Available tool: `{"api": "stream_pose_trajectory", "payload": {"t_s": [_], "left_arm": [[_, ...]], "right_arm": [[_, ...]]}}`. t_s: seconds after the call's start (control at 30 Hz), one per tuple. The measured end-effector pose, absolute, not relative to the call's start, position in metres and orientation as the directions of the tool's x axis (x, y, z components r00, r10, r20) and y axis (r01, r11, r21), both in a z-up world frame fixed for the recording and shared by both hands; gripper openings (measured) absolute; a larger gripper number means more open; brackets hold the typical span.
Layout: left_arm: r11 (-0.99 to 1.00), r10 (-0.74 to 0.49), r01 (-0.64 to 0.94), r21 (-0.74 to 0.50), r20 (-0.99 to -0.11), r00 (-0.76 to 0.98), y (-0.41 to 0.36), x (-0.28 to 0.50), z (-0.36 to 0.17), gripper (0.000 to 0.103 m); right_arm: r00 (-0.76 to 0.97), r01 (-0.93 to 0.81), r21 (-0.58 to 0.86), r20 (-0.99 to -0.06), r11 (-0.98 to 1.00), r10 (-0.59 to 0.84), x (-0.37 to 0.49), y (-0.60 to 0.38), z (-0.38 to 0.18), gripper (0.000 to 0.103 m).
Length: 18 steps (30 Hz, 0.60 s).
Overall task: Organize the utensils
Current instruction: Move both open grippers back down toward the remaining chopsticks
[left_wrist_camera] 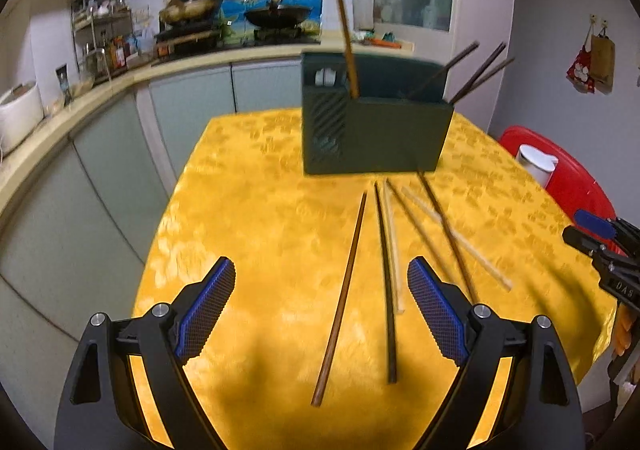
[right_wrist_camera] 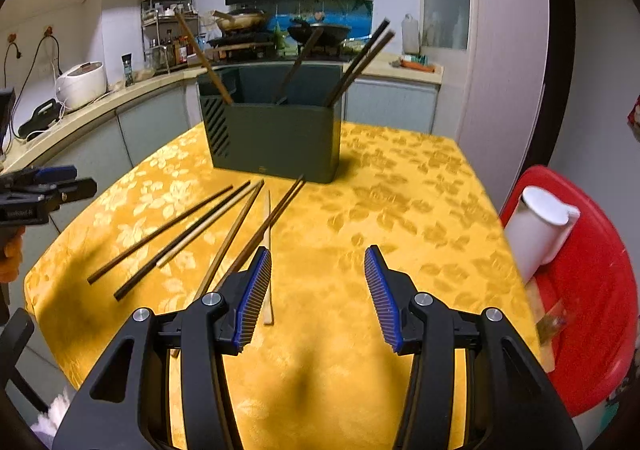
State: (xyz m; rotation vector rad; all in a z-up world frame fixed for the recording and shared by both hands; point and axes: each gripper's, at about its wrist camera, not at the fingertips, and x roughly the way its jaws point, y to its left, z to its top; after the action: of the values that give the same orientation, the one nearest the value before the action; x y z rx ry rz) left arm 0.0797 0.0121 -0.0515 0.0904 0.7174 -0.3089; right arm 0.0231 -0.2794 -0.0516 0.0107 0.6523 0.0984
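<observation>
A dark green utensil holder stands on the yellow tablecloth with several chopsticks sticking out of it. Several loose chopsticks lie on the cloth in front of it: a brown one, a dark one, pale ones. My left gripper is open and empty, above the near ends of the brown and dark chopsticks. My right gripper is open and empty, just right of the loose chopsticks; its left finger overlaps some.
A red stool with a white jug stands right of the table. The table edge is near on the left. Kitchen counter with cookers and woks runs behind.
</observation>
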Motion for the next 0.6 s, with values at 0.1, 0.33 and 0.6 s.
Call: {"api": "stream_pose_trajectory", "payload": {"t_s": [0.1, 0.33, 0.6], "left_arm": [[0.953, -0.233, 0.303, -0.015, -0.676, 0.7, 0.018, 0.077, -0.068, 0.085], [0.941, -0.238, 0.337, 0.016, -0.675, 0.698, 0.018, 0.061, -0.082, 0.085], [0.916, -0.234, 0.394, 0.077, -0.695, 0.68, 0.017, 0.046, -0.104, 0.084]], "right_arm": [[0.784, -0.092, 0.04, -0.613, 0.995, 0.097, 0.025, -0.276, -0.059, 0.048], [0.759, -0.114, 0.055, -0.639, 0.992, 0.122, 0.026, -0.271, -0.078, 0.048], [0.742, -0.114, 0.07, -0.658, 0.991, 0.132, 0.026, -0.271, -0.088, 0.048]]}}
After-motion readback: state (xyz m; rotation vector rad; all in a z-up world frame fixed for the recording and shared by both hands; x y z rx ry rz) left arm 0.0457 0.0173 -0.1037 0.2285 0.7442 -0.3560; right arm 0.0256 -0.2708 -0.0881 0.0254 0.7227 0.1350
